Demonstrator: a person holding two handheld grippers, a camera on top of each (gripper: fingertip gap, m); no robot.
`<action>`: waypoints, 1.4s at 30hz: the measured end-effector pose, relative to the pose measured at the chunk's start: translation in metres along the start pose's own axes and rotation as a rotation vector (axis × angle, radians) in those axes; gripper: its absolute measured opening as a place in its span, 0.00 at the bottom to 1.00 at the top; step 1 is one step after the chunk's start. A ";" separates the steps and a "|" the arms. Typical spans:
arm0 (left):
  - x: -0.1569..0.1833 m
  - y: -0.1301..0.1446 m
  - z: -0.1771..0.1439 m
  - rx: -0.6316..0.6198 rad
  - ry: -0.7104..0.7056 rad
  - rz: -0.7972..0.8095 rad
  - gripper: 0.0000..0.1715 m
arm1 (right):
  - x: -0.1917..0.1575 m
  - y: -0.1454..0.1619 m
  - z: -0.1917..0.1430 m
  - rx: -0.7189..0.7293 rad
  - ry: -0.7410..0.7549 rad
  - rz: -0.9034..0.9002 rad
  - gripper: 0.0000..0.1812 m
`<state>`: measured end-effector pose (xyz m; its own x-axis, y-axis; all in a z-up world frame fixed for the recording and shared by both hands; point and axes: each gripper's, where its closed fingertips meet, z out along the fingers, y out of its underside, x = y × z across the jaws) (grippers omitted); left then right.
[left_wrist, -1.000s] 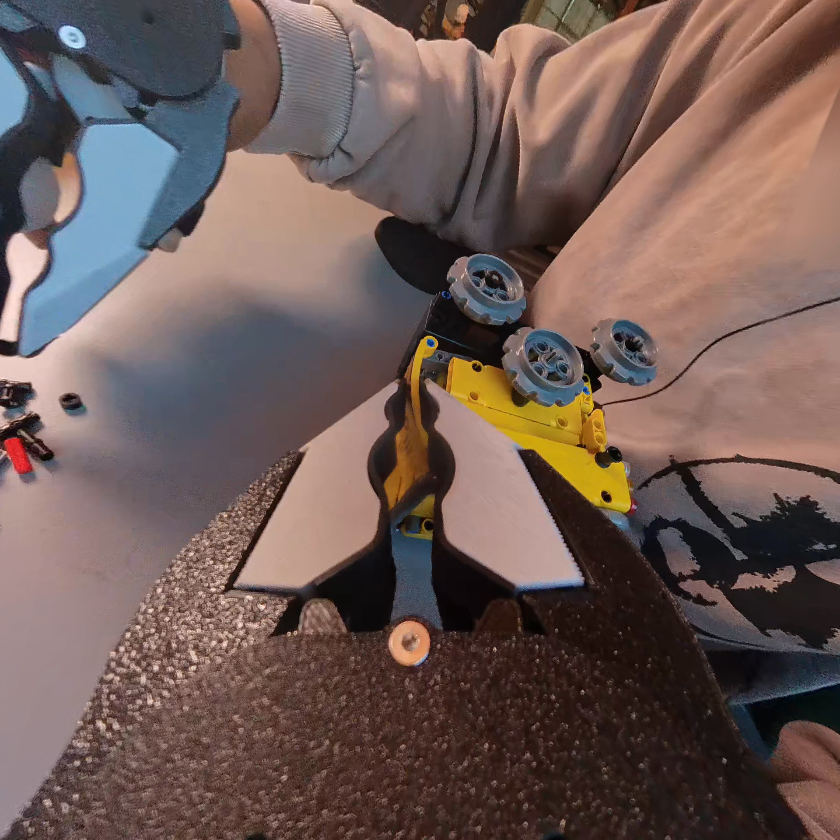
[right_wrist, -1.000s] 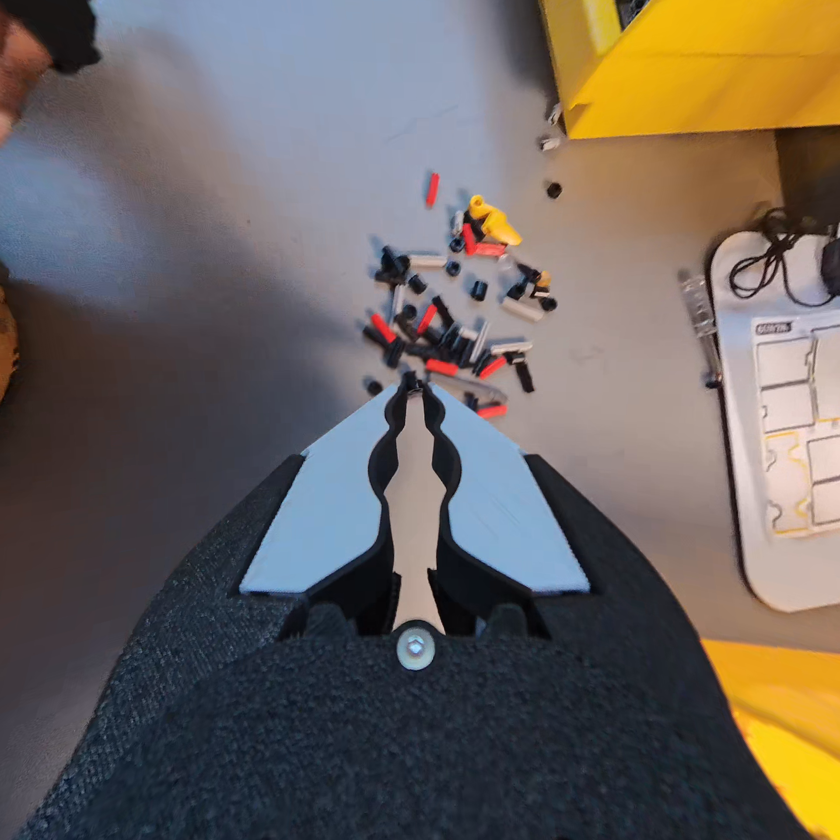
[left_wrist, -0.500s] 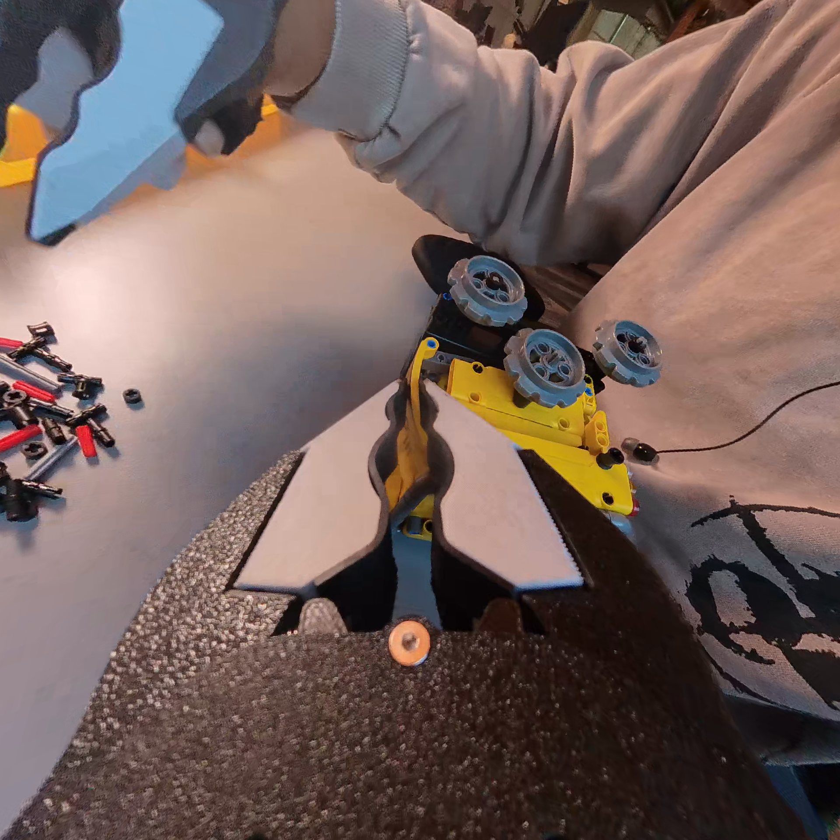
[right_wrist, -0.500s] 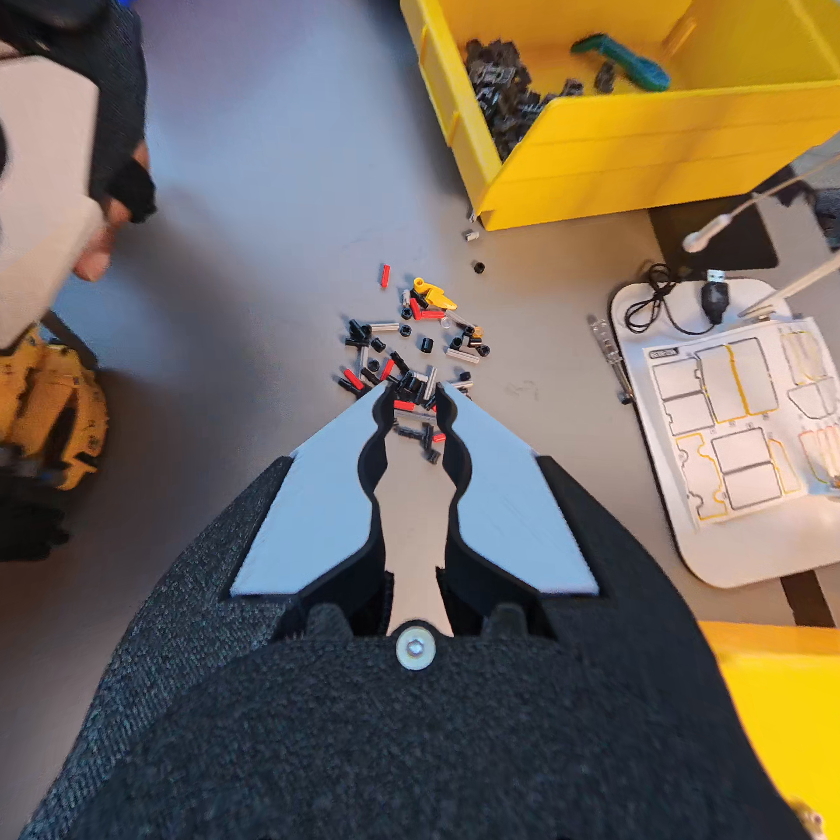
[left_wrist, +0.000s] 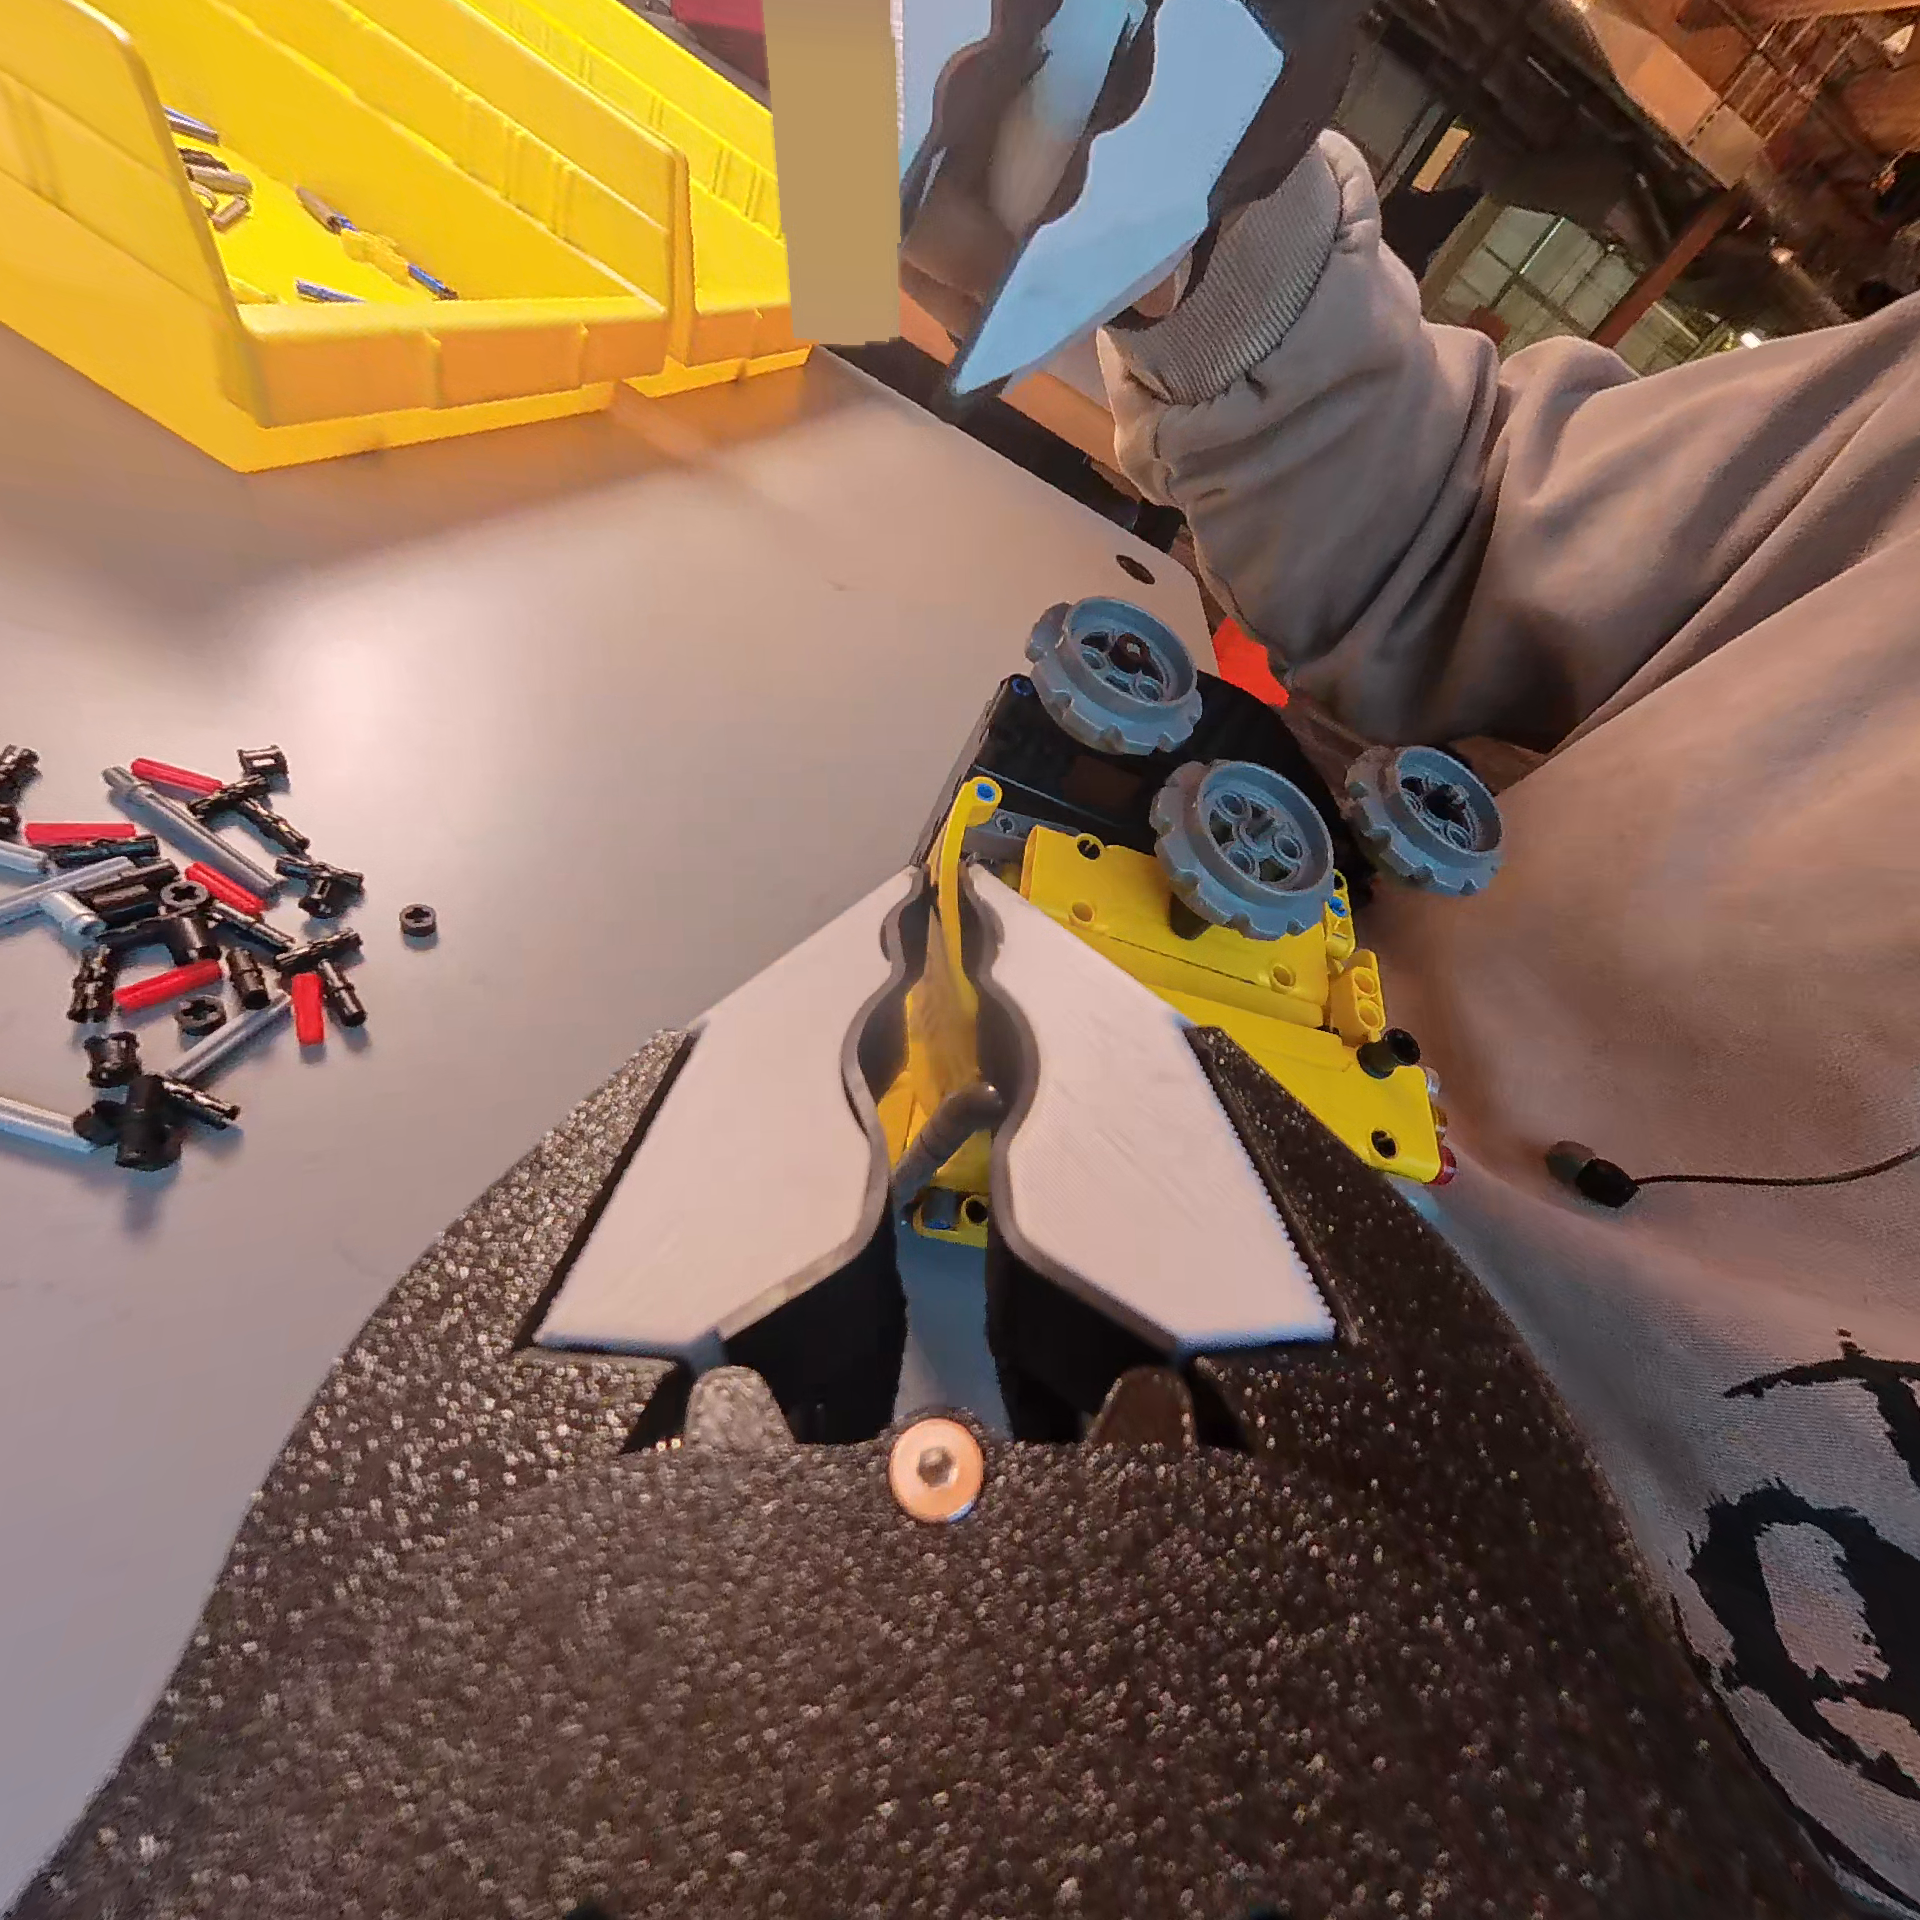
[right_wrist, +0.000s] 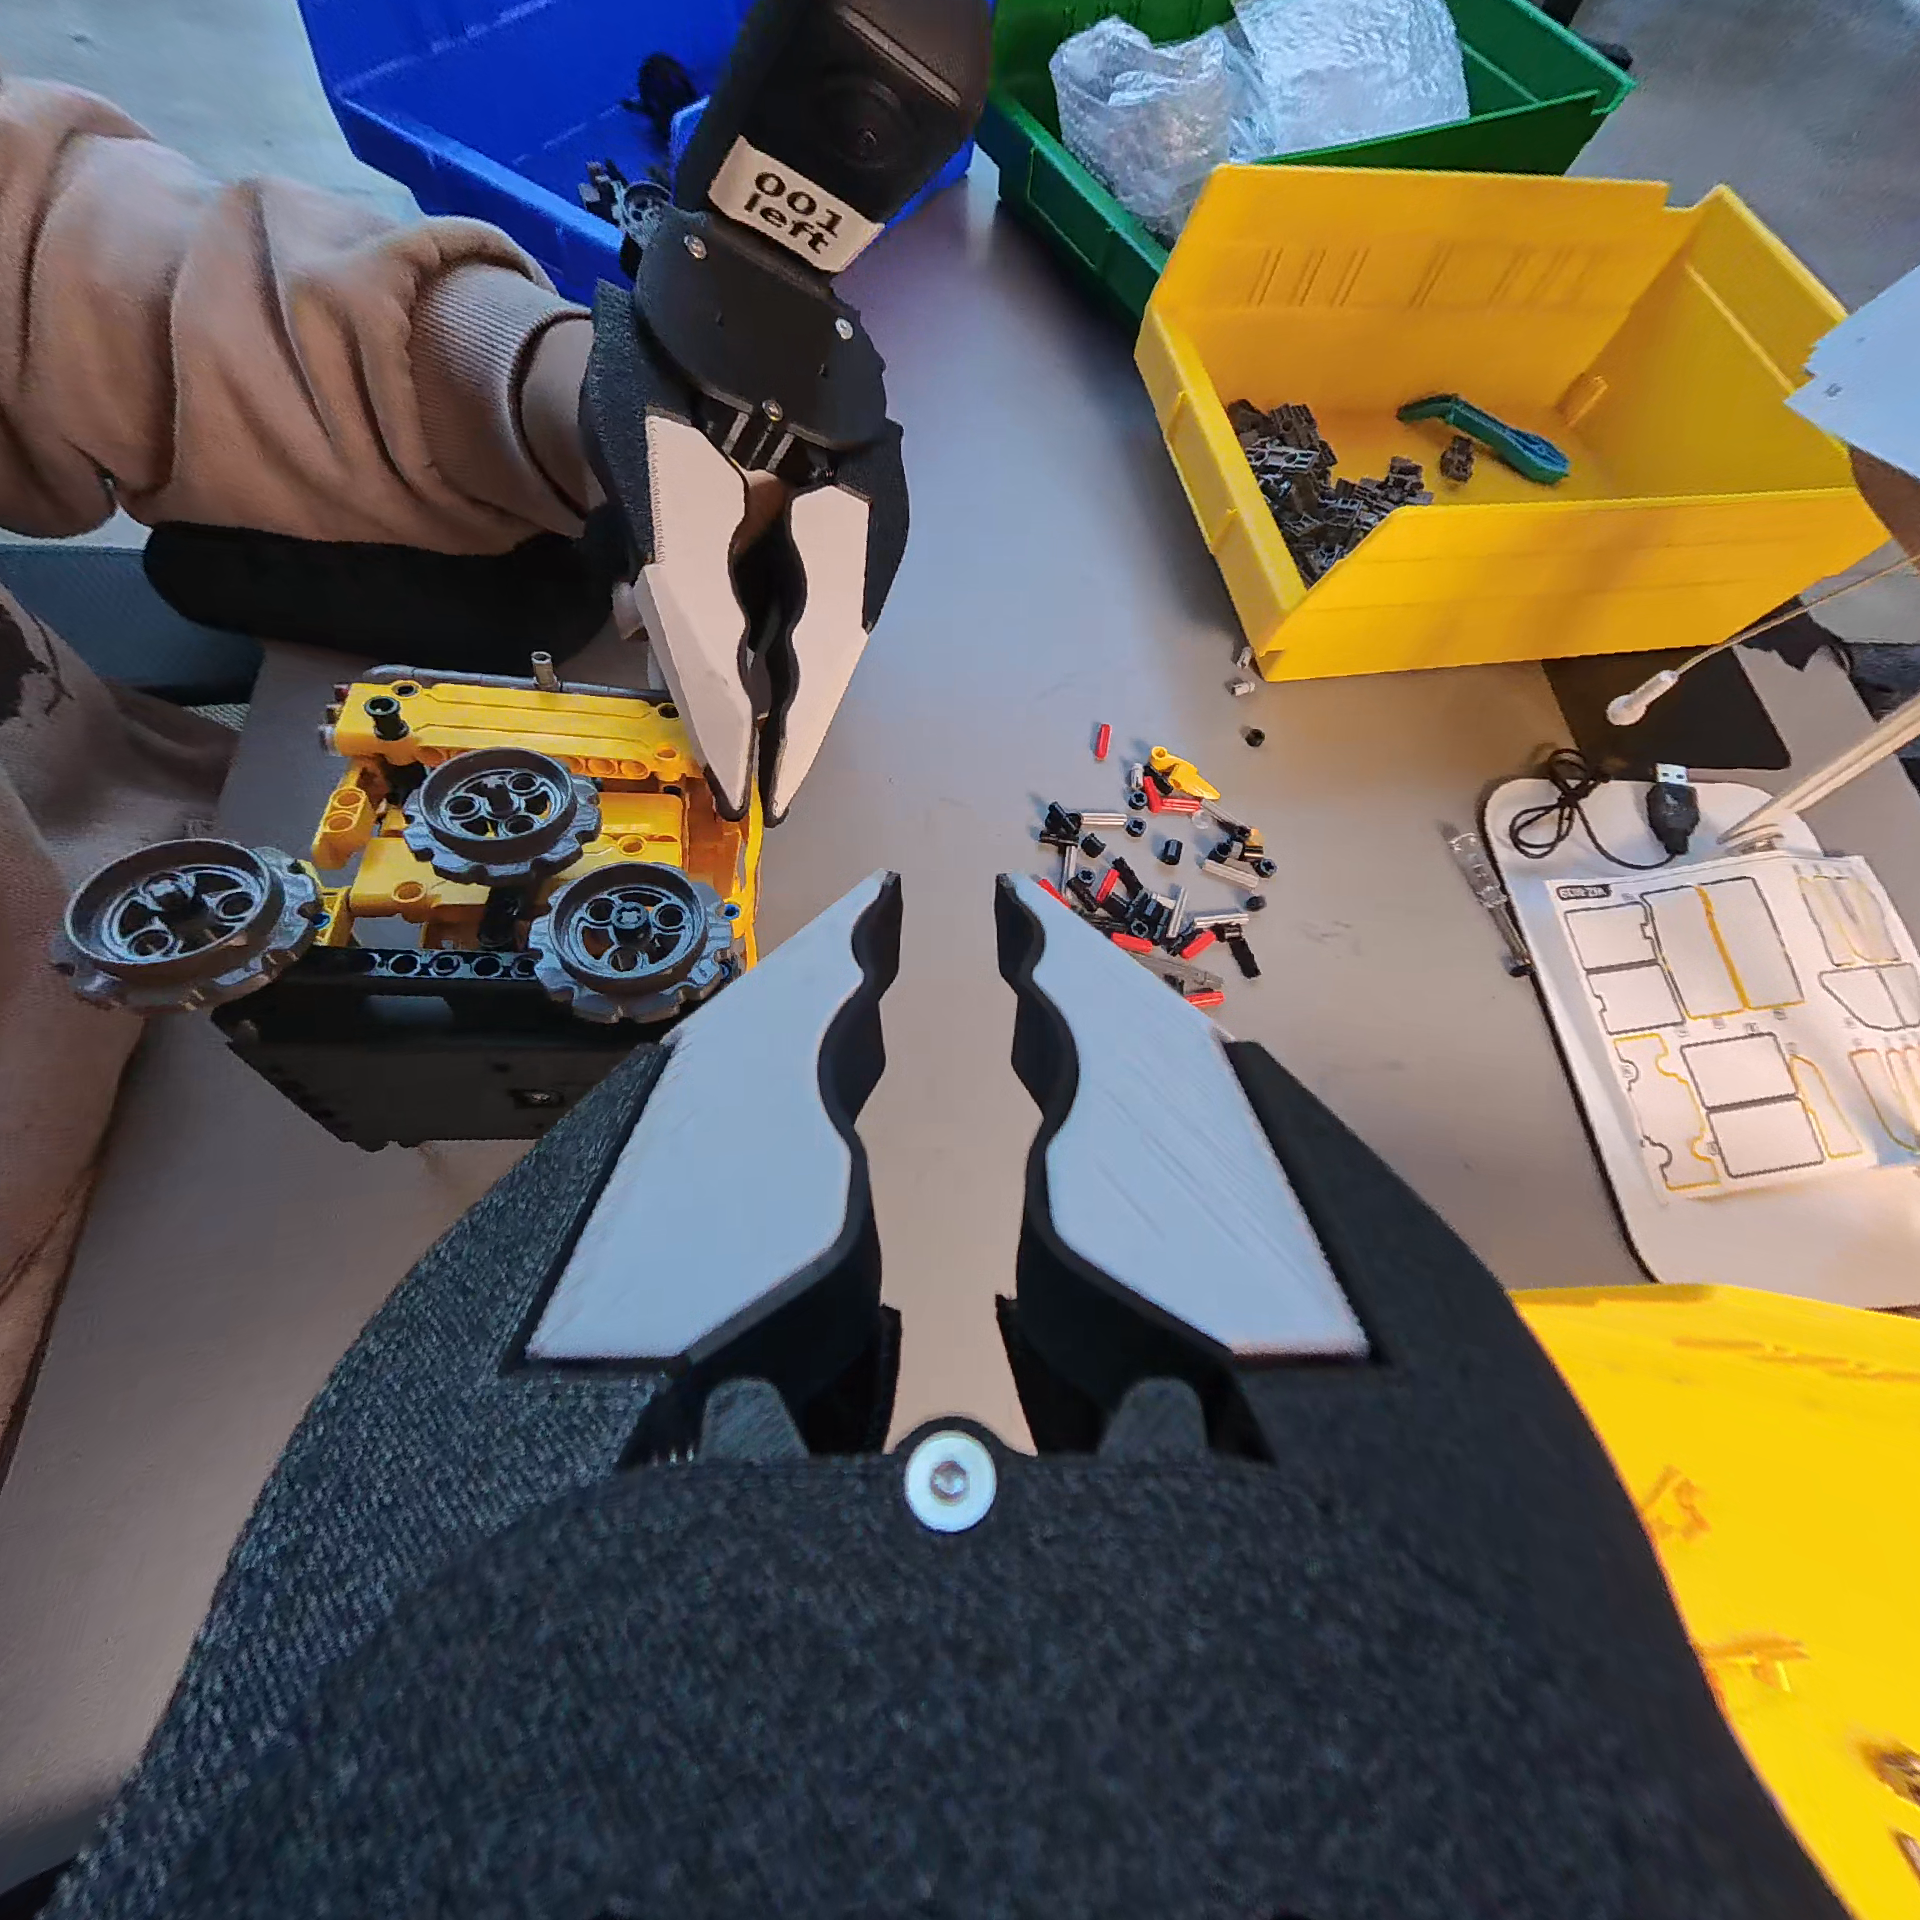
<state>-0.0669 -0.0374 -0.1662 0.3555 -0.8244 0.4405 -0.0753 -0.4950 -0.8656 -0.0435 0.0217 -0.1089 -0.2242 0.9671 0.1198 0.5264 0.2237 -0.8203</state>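
Observation:
A yellow and black brick-built vehicle (left_wrist: 1195, 935) with three grey toothed wheels lies on its side on the grey table, against a person's sweatshirt. My left gripper (left_wrist: 945, 883) is shut on a thin yellow panel at the vehicle's edge. In the right wrist view the left gripper (right_wrist: 753, 805) pinches the vehicle (right_wrist: 447, 883) from above. My right gripper (right_wrist: 945, 883) is open and empty, raised above the table between the vehicle and a pile of small black, red and grey pins (right_wrist: 1153, 883). The right gripper also shows high up in the left wrist view (left_wrist: 1049, 197).
A yellow bin (right_wrist: 1558, 582) with dark parts and a green piece stands at the back right. Blue (right_wrist: 468, 114) and green (right_wrist: 1091, 197) bins stand behind. A white board with a printed sheet (right_wrist: 1714, 1039) and a cable lies right. Yellow divided trays (left_wrist: 416, 270) and loose pins (left_wrist: 177, 935) lie left. Left tips to right tips: about 9 cm.
My right gripper has opened, risen and pulled back from the pin pile, so the vehicle and bins come into view. My left gripper has kept its hold on the vehicle.

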 end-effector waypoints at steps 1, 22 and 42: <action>-0.001 -0.001 0.000 0.006 -0.008 0.000 0.02 | -0.001 0.000 0.000 0.004 -0.007 0.007 0.09; 0.032 -0.028 0.032 -0.138 0.031 0.302 0.27 | -0.065 0.015 0.007 -0.196 -0.265 0.000 0.03; 0.043 -0.019 0.046 -0.202 0.003 0.315 0.24 | -0.076 -0.043 -0.002 0.053 -0.238 0.138 0.01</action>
<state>-0.0078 -0.0504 -0.1418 0.2828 -0.9456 0.1606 -0.3627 -0.2604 -0.8948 -0.0476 -0.0614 -0.0818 -0.3429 0.9311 -0.1245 0.5229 0.0790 -0.8487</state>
